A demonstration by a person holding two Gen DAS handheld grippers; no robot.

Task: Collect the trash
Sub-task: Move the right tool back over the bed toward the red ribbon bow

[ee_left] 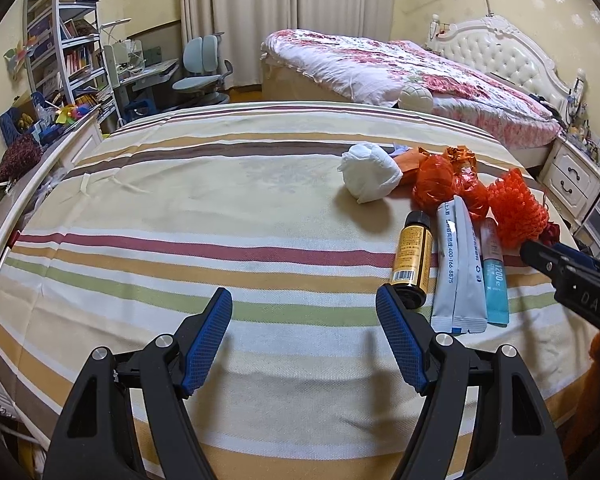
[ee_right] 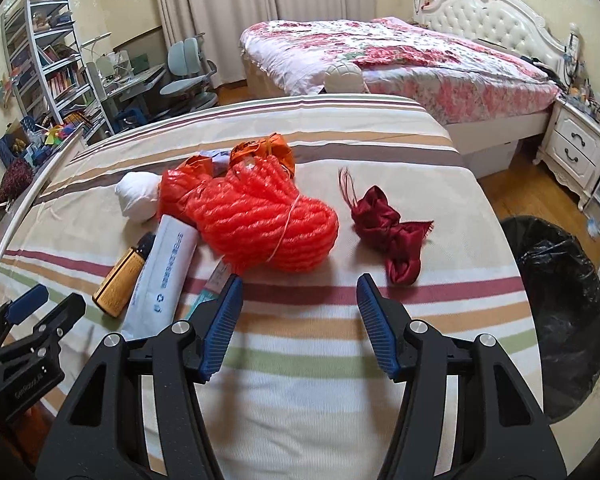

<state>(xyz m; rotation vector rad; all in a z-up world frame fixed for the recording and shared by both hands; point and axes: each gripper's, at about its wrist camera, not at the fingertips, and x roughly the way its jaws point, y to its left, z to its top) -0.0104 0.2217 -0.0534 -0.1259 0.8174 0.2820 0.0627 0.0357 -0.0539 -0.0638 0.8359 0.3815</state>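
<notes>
The trash lies in a group on a striped tablecloth (ee_left: 180, 200). In the left wrist view it sits to the right: a white crumpled wad (ee_left: 370, 178), an orange plastic bag (ee_left: 434, 182), a red foam fruit net (ee_left: 516, 212), a small brown bottle with a gold label (ee_left: 412, 254), a grey-white sachet (ee_left: 458, 272) and a thin teal sachet (ee_left: 494, 276). The bottle and the two sachets lie side by side, touching or almost touching.

The right wrist view shows things that the left one hardly shows. A dark red satin ribbon (ee_right: 392, 236) lies apart from the pile, to the right of the foam net; in the left view only a small piece of it is seen behind the net. A bin with a black bag (ee_right: 560, 312) stands on the floor past the right edge of the table; the left view does not show it at all.

The left gripper (ee_left: 304, 328) has its jaws well apart over bare cloth, with nothing between them. Its right finger (ee_left: 402, 344) is just beside the base of the bottle; I cannot tell if they touch.

The right gripper (ee_right: 300, 320) is about half open and holds nothing. Its left finger (ee_right: 220, 324) is near the foam net and covers part of the teal sachet.
</notes>
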